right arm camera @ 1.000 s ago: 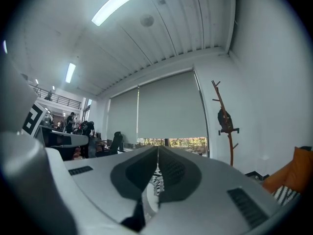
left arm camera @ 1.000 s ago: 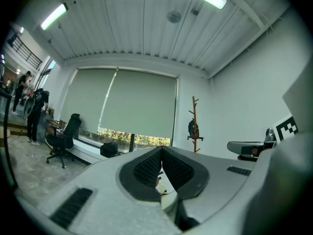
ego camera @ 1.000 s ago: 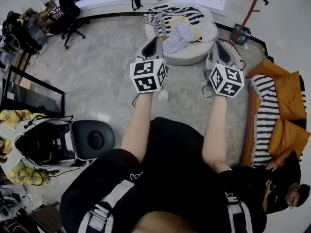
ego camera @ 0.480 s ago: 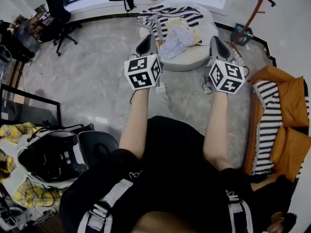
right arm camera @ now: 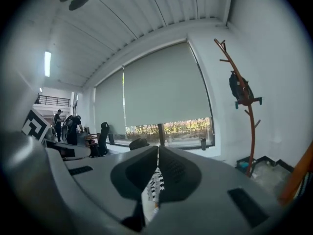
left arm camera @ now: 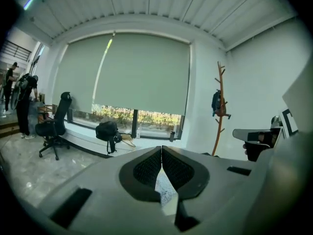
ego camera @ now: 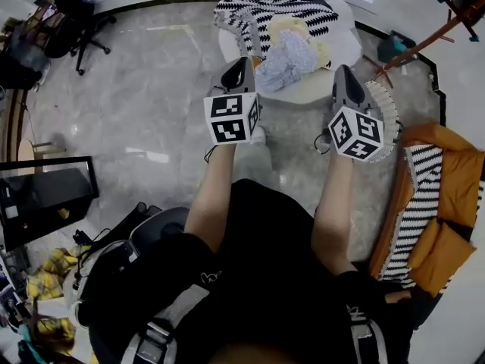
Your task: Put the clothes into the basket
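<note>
**Both grippers closed and empty, clothes lying on the round table**

The person is holding the left gripper (ego camera: 242, 64) and the right gripper (ego camera: 342, 74) out in front, side by side and well apart, both pointing toward the round white table (ego camera: 345, 45). In each gripper view the jaws are pressing together at the tips with nothing between them; only a sliver of fabric beyond is showing through the gap lower down.

The clothes are lying in a heap on the table. A black-and-white striped garment (ego camera: 274, 10) is spreading across the far edge and hanging over the left edge. A pale yellow piece (ego camera: 291, 27) is sitting in the middle. A grey piece (ego camera: 292, 55) is draping toward the near edge, just beyond the left gripper's tip.

The basket (ego camera: 389, 117) is standing on the floor beside the table's right edge, partly hidden behind the right gripper. An orange sofa (ego camera: 447, 174) is standing to the right of the basket.
</note>
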### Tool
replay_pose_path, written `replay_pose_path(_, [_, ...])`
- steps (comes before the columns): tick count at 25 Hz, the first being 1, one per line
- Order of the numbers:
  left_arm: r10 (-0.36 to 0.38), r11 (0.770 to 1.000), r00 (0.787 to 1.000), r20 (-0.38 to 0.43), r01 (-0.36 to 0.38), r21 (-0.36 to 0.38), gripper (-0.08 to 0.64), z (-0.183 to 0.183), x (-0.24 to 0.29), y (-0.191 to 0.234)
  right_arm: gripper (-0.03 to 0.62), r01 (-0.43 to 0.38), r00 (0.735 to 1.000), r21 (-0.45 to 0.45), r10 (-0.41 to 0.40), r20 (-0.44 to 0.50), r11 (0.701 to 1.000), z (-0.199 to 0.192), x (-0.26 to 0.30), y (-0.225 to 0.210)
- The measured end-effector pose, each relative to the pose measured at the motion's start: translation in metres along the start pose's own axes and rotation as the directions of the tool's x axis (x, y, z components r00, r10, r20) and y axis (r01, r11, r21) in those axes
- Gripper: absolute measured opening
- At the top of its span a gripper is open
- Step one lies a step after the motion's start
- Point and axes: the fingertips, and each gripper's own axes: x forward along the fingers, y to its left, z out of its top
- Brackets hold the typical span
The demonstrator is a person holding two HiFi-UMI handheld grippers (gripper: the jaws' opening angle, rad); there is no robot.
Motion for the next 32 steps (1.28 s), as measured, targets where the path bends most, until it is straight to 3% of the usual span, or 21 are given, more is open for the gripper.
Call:
replay_pose_path(5, [-0.027, 0.999, 0.995, -0.098, 0.024, -0.025, 0.009, -0.002, 0.092, 0.039, 0.012, 0.011, 0.996, 0.015, -0.009, -0.091, 1.0, -0.018, 0.097, -0.004])
replay_pose_path(14, [-0.089, 0.993, 0.964, -0.25, 0.068, -0.092, 0.009, -0.06, 0.177, 0.061, 0.012, 0.041, 0.965, 0.024, -0.033, -0.262, 0.999, -0.082, 0.156, -0.023])
replay_pose_path(21, [-0.143, 0.989, 0.921, -0.363, 0.118, -0.088, 0.01, -0.147, 0.234, 0.058, 0.012, -0.027, 0.92, 0.021, 0.033, -0.391, 0.999, -0.174, 0.196, -0.027])
replay_pose_path(32, [-0.152, 0.987, 0.865, -0.479, 0.112, -0.112, 0.011, -0.324, 0.322, 0.064, 0.014, -0.149, 0.836, -0.01, 0.121, -0.536, 0.989, -0.339, 0.252, -0.048])
